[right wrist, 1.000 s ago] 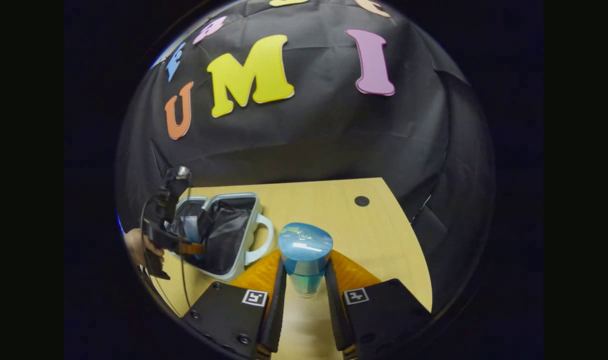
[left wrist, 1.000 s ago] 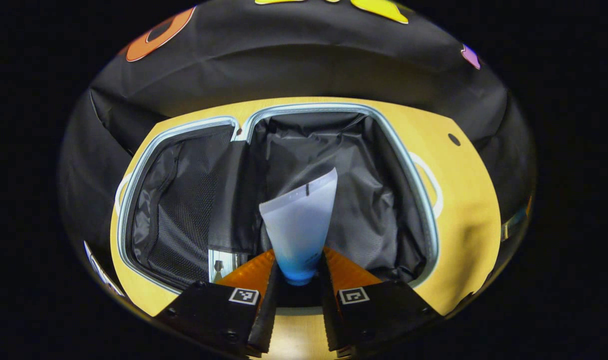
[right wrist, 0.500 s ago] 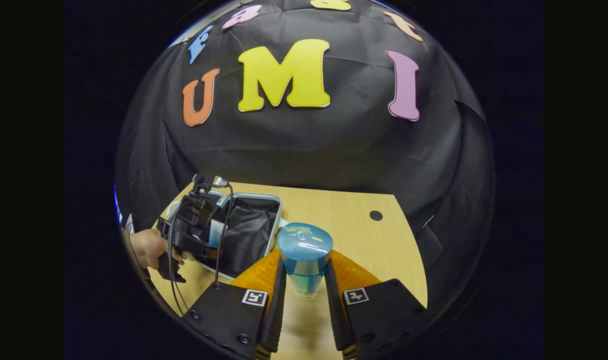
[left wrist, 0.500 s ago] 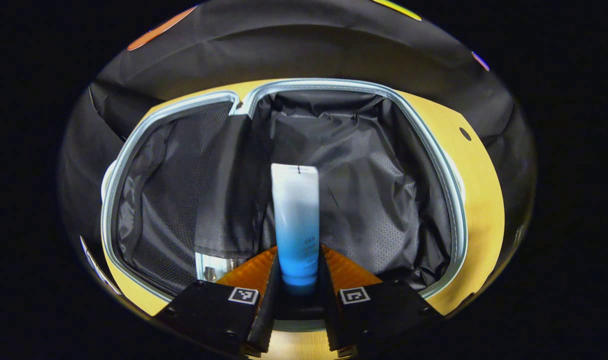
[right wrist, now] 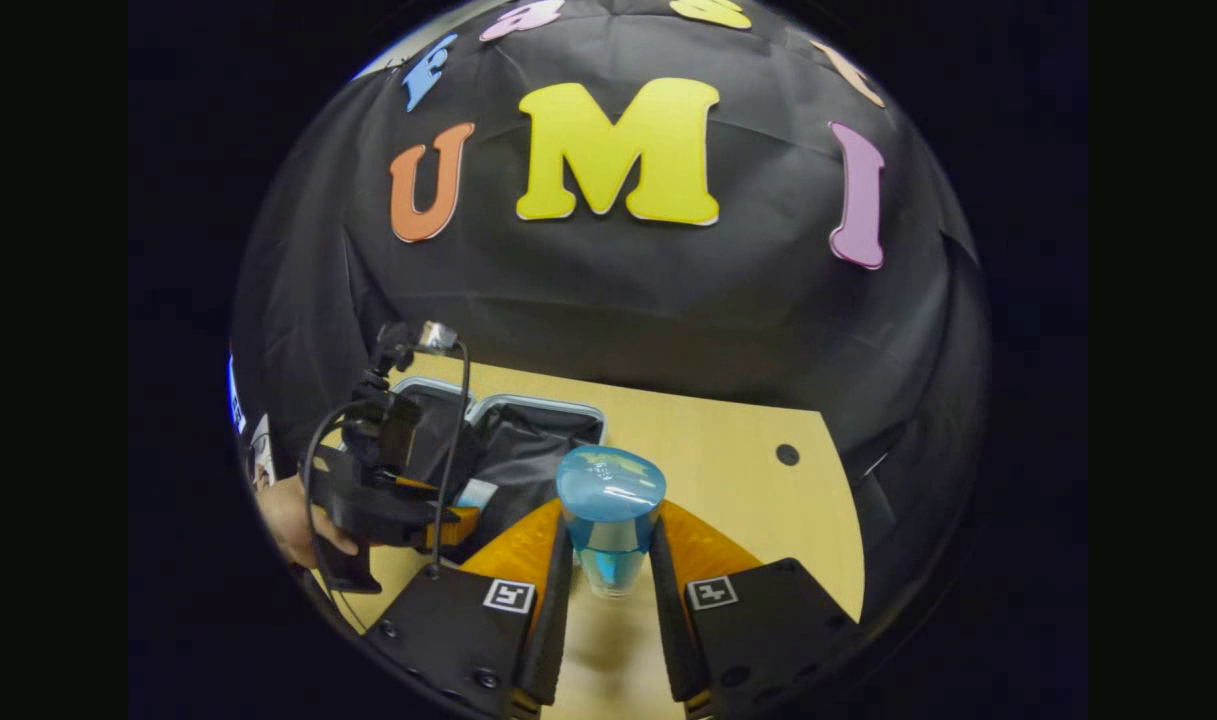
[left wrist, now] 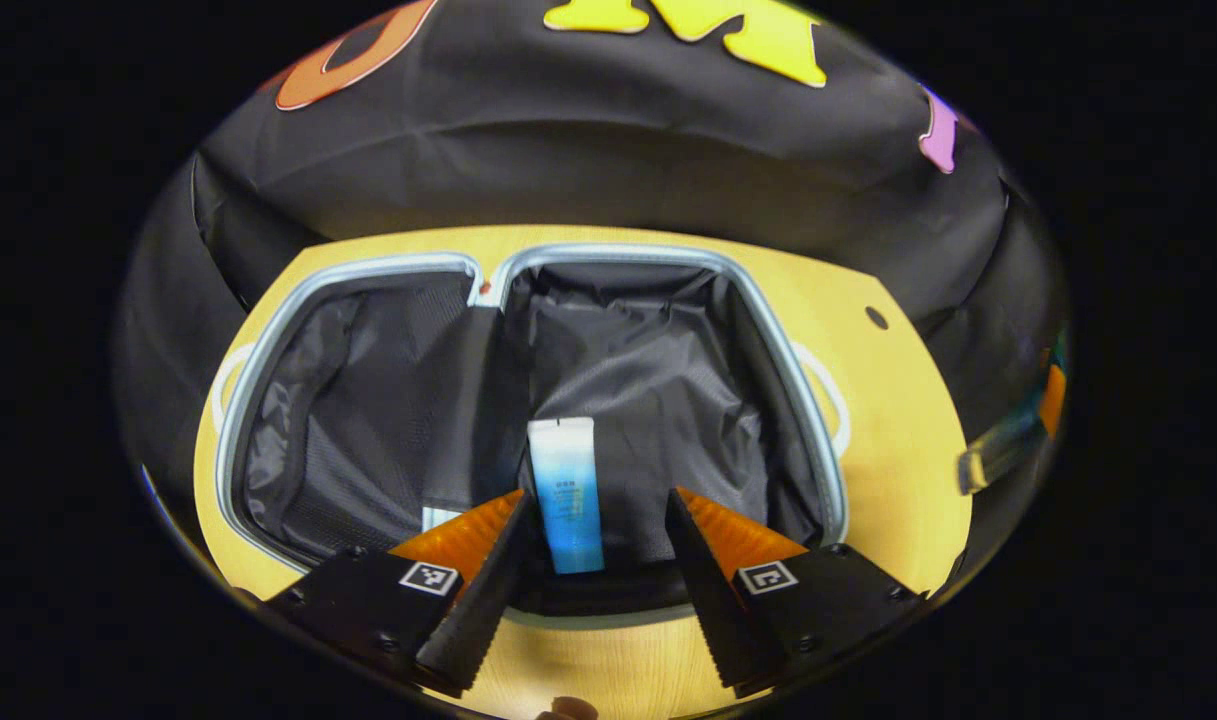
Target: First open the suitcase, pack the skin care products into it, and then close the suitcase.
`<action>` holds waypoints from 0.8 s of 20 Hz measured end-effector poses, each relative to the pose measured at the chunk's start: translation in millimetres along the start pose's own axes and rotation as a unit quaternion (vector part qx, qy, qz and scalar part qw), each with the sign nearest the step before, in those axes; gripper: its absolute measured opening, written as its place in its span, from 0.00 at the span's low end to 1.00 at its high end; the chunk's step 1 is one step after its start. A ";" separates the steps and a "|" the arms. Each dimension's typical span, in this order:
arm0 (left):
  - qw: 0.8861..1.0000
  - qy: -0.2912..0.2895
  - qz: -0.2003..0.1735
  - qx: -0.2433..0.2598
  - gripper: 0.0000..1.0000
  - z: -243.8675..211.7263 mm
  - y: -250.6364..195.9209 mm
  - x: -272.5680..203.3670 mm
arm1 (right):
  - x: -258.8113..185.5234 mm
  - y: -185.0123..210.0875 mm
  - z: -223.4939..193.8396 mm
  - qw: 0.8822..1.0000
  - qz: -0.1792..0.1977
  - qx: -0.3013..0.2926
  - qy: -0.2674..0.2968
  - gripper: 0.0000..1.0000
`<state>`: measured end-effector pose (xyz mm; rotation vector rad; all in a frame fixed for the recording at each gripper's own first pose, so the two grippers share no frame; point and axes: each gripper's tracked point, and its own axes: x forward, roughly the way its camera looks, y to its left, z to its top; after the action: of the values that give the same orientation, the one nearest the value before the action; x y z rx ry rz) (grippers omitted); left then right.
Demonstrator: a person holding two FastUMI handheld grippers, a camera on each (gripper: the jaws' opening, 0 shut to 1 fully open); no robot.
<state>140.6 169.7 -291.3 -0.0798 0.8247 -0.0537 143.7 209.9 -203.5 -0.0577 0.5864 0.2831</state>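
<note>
Black lining fills the open suitcase (left wrist: pixel 268 330) on your wooden table (left wrist: pixel 908 480) in the left gripper view; your left gripper (left wrist: pixel 590 530) stands spread apart above it, and the white-and-blue tube (left wrist: pixel 565 492) lies loose in the right-hand half. In the right gripper view, your right gripper (right wrist: pixel 604 570) is clamped on a blue-capped bottle (right wrist: pixel 609 518) above the table, beside the suitcase.

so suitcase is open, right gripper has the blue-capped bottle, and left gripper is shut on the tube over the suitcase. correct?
Not quite: the left gripper is open. In the left gripper view the tube lies in the open suitcase between its spread fingers. The right gripper does hold the blue-capped bottle.
</note>
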 end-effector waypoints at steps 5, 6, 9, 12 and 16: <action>0.994 -0.104 0.010 -0.017 0.93 10.7 38.9 -60.6 | 38.4 49.7 -21.8 0.999 0.032 -0.004 0.042 0.39; 0.992 -0.126 0.020 -0.017 0.95 8.9 52.2 -76.4 | 47.2 58.9 -30.1 0.998 0.034 -0.006 0.053 0.39; 0.981 -0.188 0.048 -0.009 0.95 4.6 100.9 -113.8 | 78.4 82.8 -51.9 0.995 0.038 -0.026 0.083 0.39; 0.974 -0.216 0.067 -0.026 0.95 -7.9 135.9 -133.7 | 100.7 99.3 -76.5 0.992 0.040 -0.021 0.121 0.39; 0.958 -0.266 0.081 -0.068 0.95 -8.5 174.5 -157.1 | 121.1 107.7 -90.0 0.990 0.027 -0.020 0.136 0.39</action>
<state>30.8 355.5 -198.3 -0.1480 0.2924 0.1734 161.6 331.2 -342.7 -0.1214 0.8550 0.3427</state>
